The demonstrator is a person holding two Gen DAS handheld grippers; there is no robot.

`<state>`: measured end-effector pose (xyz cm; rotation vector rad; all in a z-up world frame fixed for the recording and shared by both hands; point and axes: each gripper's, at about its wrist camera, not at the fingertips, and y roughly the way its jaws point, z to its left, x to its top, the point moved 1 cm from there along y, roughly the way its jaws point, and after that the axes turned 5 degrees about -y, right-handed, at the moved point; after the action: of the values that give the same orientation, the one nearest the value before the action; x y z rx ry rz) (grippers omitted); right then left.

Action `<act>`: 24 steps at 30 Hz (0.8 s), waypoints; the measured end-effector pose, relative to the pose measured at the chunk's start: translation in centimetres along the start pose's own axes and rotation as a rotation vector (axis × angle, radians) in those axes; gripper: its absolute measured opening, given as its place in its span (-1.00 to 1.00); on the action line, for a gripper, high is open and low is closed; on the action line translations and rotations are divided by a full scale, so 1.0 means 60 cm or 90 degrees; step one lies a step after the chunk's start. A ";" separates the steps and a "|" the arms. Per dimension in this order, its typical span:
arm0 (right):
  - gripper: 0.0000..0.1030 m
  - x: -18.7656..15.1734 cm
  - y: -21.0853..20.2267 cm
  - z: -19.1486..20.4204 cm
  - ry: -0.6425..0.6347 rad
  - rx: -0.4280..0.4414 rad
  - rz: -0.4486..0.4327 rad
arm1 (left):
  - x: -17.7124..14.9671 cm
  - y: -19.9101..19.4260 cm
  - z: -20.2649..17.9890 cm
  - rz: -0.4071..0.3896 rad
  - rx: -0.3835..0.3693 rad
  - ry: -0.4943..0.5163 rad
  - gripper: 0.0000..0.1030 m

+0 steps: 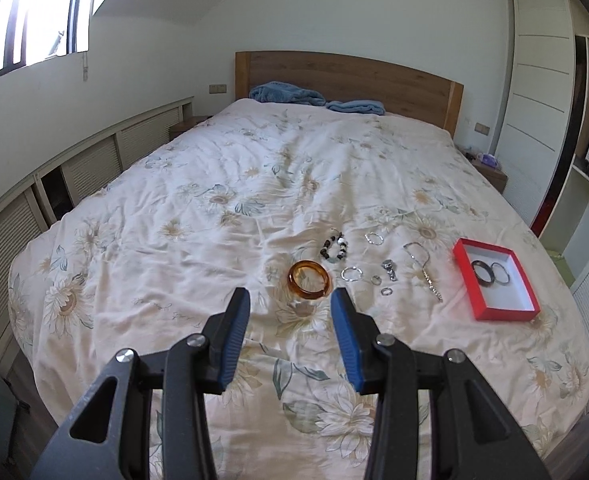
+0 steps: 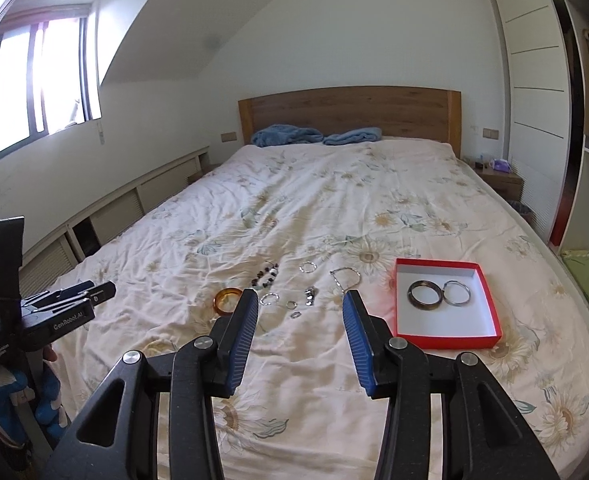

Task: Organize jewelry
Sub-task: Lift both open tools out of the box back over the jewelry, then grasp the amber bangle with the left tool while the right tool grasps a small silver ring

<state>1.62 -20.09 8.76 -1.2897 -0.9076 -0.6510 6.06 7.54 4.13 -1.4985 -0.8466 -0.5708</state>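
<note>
Both grippers, L (image 1: 290, 300) & R (image 2: 300, 304), are held spread and empty above the bed (image 1: 214, 168), where loose jewelry incl. amber bangle (image 1: 309, 281) is laid beside the box (image 2: 490, 300), two bangles already inside, presumably for sorting.

A bedroom lit by daylight

A big bed (image 2: 334, 216) with a flowered cover is set against a wooden headboard (image 2: 350, 114). Bright light is let in by a window (image 2: 34, 84). White walls and a closet (image 2: 534, 80) are seen.

Bare floral bedspread (image 2: 294, 368) lies open before the scattered jewelry; the red cardboard box (image 2: 490, 308) walls off the right side.
</note>
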 end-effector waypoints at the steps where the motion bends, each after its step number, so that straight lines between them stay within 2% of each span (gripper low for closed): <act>1: -0.14 -0.001 0.001 0.001 0.000 0.002 -0.001 | -0.001 0.004 -0.001 0.003 0.002 0.000 -0.22; 5: -0.14 -0.007 0.019 -0.004 0.000 0.010 0.004 | -0.005 0.033 0.001 0.022 0.002 -0.013 -0.17; 11: -0.14 -0.032 0.089 -0.023 0.019 0.023 0.041 | -0.014 0.099 0.002 0.047 0.011 -0.022 -0.16; 24: -0.15 -0.069 0.330 -0.053 0.029 0.058 0.159 | -0.018 0.345 0.001 0.164 -0.004 -0.077 -0.17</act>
<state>16.63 -19.83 -5.16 -1.2755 -0.7160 -0.4363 21.62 8.06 -9.54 -1.6306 -0.7290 -0.2952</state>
